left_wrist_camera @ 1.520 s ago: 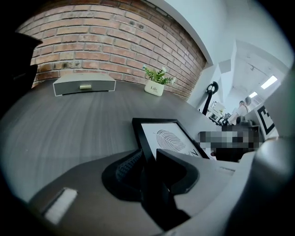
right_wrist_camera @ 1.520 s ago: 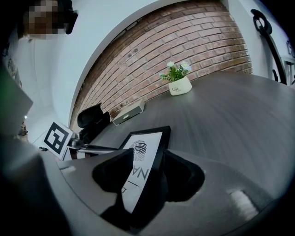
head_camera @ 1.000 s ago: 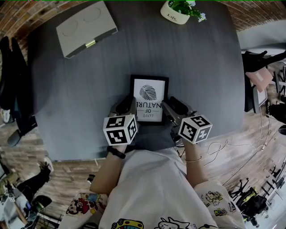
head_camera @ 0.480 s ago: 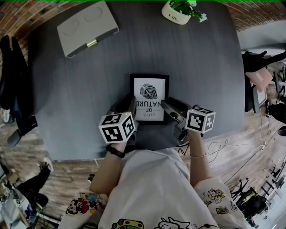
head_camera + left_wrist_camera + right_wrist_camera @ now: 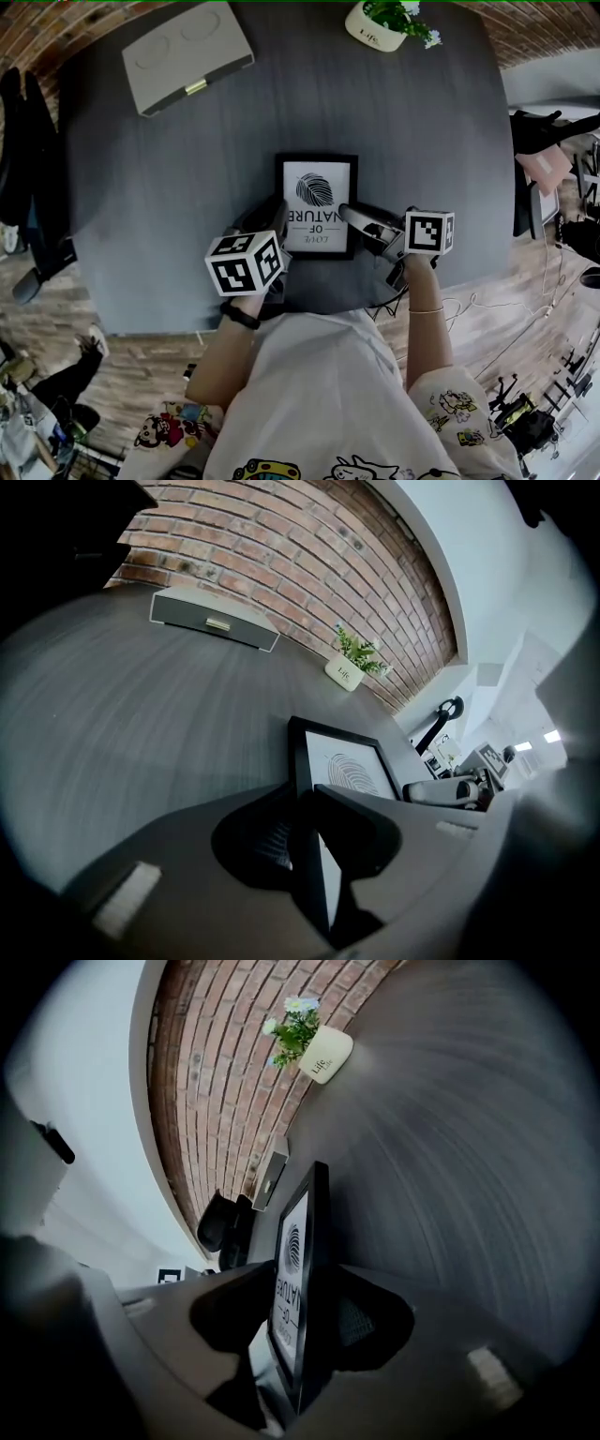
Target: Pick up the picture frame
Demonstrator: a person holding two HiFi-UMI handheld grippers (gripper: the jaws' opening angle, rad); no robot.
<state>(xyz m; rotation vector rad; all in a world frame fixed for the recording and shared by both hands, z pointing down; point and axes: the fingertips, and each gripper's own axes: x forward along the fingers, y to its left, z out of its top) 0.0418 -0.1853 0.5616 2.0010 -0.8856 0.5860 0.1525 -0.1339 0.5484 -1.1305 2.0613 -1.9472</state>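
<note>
The black picture frame (image 5: 316, 204) with a leaf print lies on the dark table (image 5: 169, 187), right in front of the person. My left gripper (image 5: 278, 223) is shut on the frame's left edge. In the left gripper view the frame (image 5: 345, 769) runs edge-on between the jaws of that gripper (image 5: 305, 803). My right gripper (image 5: 349, 214) straddles the right edge and its jaws are closing. In the right gripper view the frame (image 5: 292, 1251) stands between the jaws of this gripper (image 5: 305, 1288). The ribbed pad lies close to its back, and the other jaw stands off the glass.
A grey latched box (image 5: 187, 56) sits at the table's far left. A white pot with a plant (image 5: 380, 21) stands at the far right by the brick wall. The table's near edge (image 5: 309, 309) is just behind the grippers. Chairs and cables are on the floor at right.
The right gripper has rolled, so its marker cube now faces sideways, and it sits a little farther right. The frame has shifted slightly away from the person. The left gripper kept its hold.
</note>
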